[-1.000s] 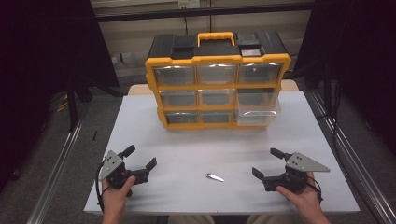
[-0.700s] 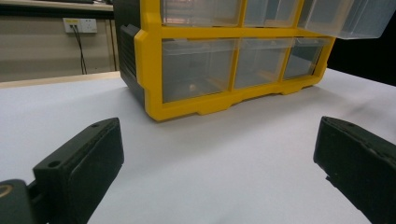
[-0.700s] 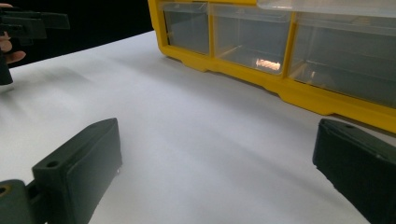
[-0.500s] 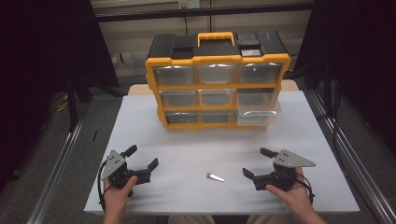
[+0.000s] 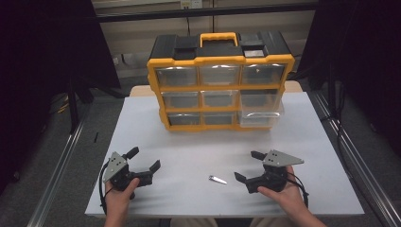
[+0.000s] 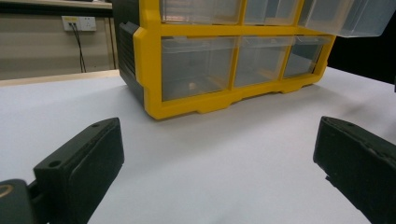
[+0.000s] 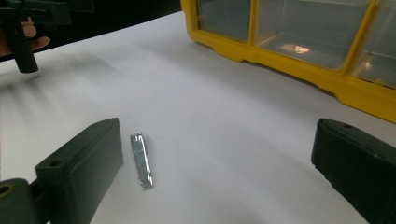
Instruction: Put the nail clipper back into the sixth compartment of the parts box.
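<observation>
Both tools, left tool (image 5: 143,159) and right tool (image 5: 246,165), wide open, empty; thin stiff slippery metal clipper (image 7: 141,160) flat on surface (image 5: 189,142), best pinched across long edges

Nail clipper (image 5: 217,179) lies on table (image 5: 307,142) before drawer cabinet (image 5: 220,80).

My left black two-jaw gripper (image 5: 143,159): grey three-cornered plate on top, black cable looping beside wrist. My right black two-jaw gripper (image 5: 249,165): same grey plate with small dark screw dots, black cable curling behind hand. Close up, jaws blocky, matte black, round hole near each tip. Forearms bare, no sleeves.
</observation>
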A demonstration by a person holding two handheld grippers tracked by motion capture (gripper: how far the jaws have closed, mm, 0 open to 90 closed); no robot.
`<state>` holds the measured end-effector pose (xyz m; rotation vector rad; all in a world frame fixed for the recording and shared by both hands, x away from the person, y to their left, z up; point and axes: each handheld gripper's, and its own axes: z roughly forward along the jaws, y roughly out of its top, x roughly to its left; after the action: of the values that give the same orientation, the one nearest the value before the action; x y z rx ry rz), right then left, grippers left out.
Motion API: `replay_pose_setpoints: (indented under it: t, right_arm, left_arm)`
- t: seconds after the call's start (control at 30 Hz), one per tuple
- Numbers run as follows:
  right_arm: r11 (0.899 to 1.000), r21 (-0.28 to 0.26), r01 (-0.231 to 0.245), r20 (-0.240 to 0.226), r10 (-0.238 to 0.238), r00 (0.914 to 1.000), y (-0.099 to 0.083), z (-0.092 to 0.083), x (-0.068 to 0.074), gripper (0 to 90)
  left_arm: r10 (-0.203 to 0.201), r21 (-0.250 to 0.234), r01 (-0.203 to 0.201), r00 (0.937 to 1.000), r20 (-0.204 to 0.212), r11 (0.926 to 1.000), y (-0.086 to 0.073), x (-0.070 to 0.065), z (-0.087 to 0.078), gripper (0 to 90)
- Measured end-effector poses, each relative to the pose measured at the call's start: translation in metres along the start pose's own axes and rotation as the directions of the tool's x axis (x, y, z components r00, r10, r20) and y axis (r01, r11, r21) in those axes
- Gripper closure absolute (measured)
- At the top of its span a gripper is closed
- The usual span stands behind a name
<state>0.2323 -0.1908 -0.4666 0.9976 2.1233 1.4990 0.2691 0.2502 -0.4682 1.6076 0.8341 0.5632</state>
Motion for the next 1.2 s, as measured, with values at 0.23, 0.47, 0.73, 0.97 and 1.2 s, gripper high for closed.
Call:
replay_pose_setpoints:
  t: [0.23, 0.47, 0.73, 0.97, 1.2]
  right_arm:
    - [1.0, 0.027, 0.003, -0.033, -0.003, 0.9994, 0.004, 0.009, 0.006, 1.6]
    - [0.997, 0.074, 0.011, -0.078, -0.006, 0.9969, 0.011, 0.021, 0.015, 3.5]
    - [0.992, 0.123, 0.021, -0.111, -0.007, 0.9938, 0.017, 0.035, 0.022, 3.9]
    - [0.985, 0.17, 0.032, -0.117, -0.012, 0.993, 0.018, 0.043, 0.023, 5.4]
    - [0.981, 0.191, 0.041, -0.136, -0.014, 0.9905, 0.017, 0.048, 0.024, 14.2]
  left_arm:
    - [-0.003, 0.004, 0.003, 1.0, -0.007, 1.0, 0.0, 0.0, 0.0, 1.9]
    - [-0.005, 0.004, 0.005, 1.0, -0.004, 1.0, 0.0, 0.0, 0.0, 2.0]
    - [-0.008, -0.001, 0.008, 1.0, -0.002, 1.0, 0.0, 0.0, 0.0, 2.1]
    - [-0.005, 0.003, 0.005, 1.0, 0.0, 1.0, 0.0, 0.0, 0.0, 2.1]
    - [-0.008, 0.002, 0.008, 1.0, -0.003, 1.0, 0.0, 0.0, 0.0, 2.2]
